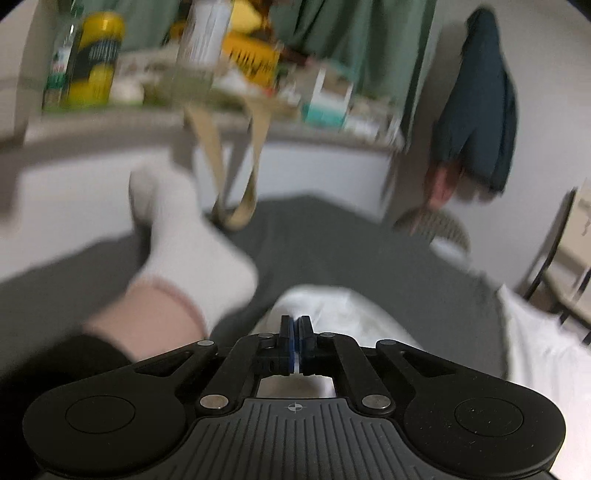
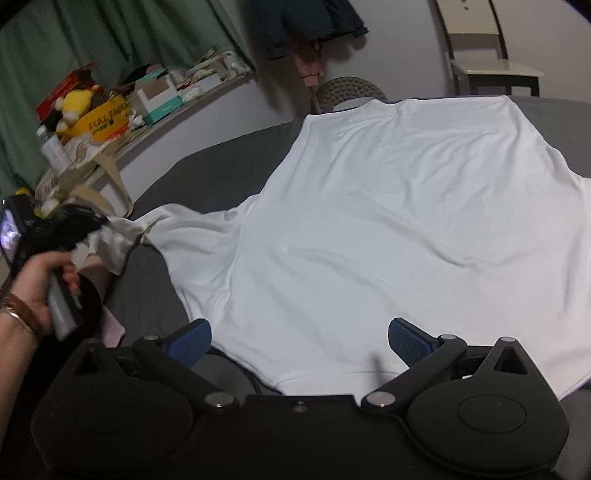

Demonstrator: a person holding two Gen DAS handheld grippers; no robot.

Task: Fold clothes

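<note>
A white T-shirt [image 2: 388,221] lies spread flat on the dark grey bed sheet [image 2: 207,173]. Its left sleeve [image 2: 122,240] is pulled up and bunched where my left gripper [image 2: 79,230] holds it, with a hand around the gripper's handle. In the left wrist view the left gripper [image 1: 295,328] has its blue pads pressed together, and white fabric [image 1: 332,310] shows just beyond and under them. My right gripper [image 2: 299,336] stands open low over the shirt's near edge, with cloth lying between its blue pads [image 2: 406,339] but not pinched.
A person's foot in a white sock [image 1: 184,236] rests on the bed left of the left gripper. A cluttered shelf [image 2: 110,110] runs along the green curtain, a beige bag strap [image 1: 236,177] hanging off it. A chair [image 2: 487,62] and hanging dark clothes [image 2: 306,26] stand beyond the bed.
</note>
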